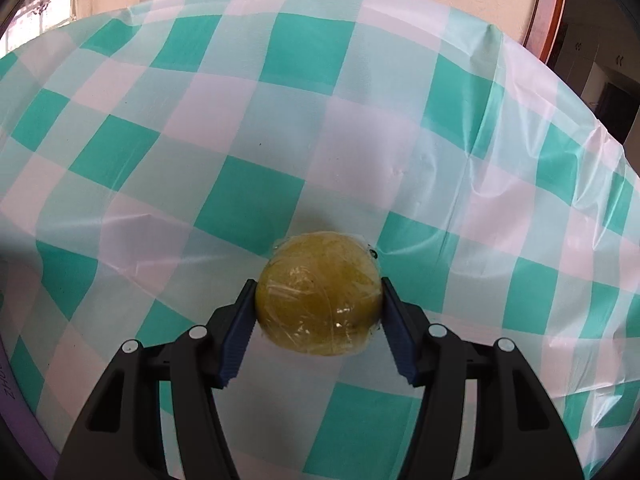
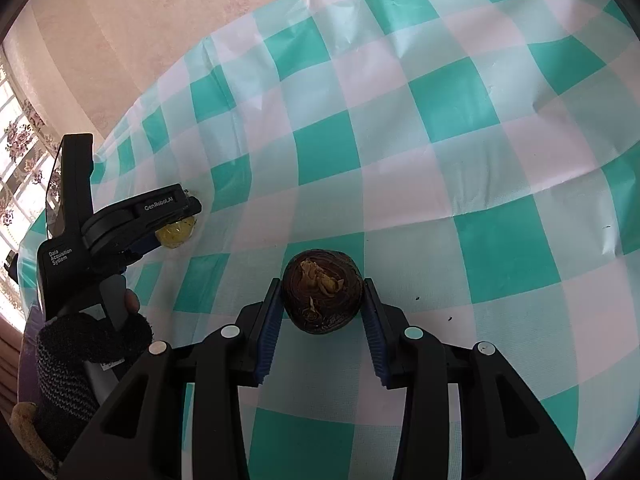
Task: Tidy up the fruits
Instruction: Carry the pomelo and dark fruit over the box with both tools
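My left gripper (image 1: 319, 286) is shut on a round yellow-green fruit (image 1: 318, 294) wrapped in clear film, just over the checked tablecloth (image 1: 248, 120). The same gripper (image 2: 176, 220) and yellow fruit (image 2: 176, 233) show at the left of the right wrist view, held by a gloved hand. My right gripper (image 2: 322, 286) has its blue pads (image 2: 272, 312) against both sides of a dark brown round fruit (image 2: 322, 296) with a tan dried stem end facing the camera. I cannot tell whether either fruit rests on the cloth.
The table is covered by a teal and white checked plastic cloth (image 2: 480, 160) with creases. Its far edge (image 1: 520, 40) meets a beige floor and a wooden frame. A purple object's edge (image 1: 16, 400) shows at the lower left.
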Motion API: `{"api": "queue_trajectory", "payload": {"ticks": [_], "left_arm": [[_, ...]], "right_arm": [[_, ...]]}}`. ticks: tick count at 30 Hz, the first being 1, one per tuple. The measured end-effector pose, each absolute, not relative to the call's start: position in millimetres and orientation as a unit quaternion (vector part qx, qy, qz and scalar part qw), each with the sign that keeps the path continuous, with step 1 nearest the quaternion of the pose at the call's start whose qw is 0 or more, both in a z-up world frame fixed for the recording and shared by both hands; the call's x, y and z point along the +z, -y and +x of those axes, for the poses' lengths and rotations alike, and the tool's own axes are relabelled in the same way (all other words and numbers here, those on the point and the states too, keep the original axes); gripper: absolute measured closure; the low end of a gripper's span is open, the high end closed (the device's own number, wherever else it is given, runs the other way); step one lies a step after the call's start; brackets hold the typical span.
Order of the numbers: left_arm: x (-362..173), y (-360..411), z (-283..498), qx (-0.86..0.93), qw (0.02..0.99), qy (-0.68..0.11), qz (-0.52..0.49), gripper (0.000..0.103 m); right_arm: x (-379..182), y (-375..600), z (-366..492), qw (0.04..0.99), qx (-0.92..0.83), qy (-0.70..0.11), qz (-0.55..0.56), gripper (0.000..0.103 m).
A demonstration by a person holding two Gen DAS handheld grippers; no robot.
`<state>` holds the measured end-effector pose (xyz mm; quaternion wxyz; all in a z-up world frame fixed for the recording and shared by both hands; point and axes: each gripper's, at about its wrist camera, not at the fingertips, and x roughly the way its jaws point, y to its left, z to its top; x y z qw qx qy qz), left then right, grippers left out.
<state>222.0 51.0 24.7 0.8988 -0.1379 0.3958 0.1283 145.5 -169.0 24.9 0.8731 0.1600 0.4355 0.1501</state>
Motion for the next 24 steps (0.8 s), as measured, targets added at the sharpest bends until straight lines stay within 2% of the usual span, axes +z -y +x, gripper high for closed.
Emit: {"api": "queue_trajectory", "payload": {"ticks": [11, 19, 24], "left_arm": [[44.3, -43.9, 143.0, 0.099, 0.907, -0.382, -0.145, 0.044], [26.3, -57.6, 81.4, 0.088, 0.9, -0.385, -0.182, 0.044], [26.8, -54.6, 55.7, 0.08, 0.905, -0.383, -0.164, 0.044]], "right_arm": [[28.3, 173.1, 141.7, 0.881, 0.125, -0.426, 0.162, 0.064], [27.6, 164.9, 125.9, 0.884, 0.117, -0.432, 0.133, 0.064], [30.0, 156.0, 104.8, 0.888, 0.115, -0.43, 0.111, 0.064]]}}
